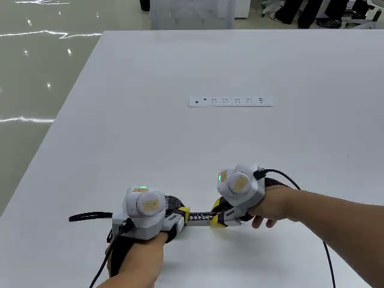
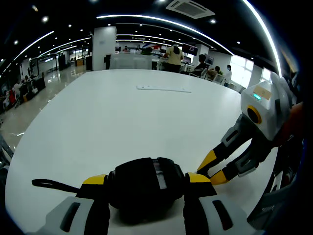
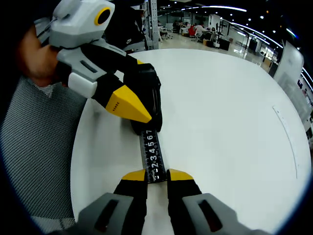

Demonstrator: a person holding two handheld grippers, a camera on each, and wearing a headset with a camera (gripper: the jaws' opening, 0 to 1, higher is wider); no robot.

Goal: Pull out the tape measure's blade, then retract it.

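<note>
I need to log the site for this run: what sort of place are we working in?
Probably a large open-plan office or lab hall: a broad white table carrying a power strip, a glossy floor, and in the left gripper view long ceiling light strips over people at far desks.

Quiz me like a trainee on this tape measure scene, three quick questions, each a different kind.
1. True or false: the left gripper is shut on the tape measure case.
2. What does the right gripper pinch? A the case, B the blade, C nothing.
3. Fill in: the long white thing farther across the table is a ____.
Key: 1 true; 2 B; 3 power strip.
</note>
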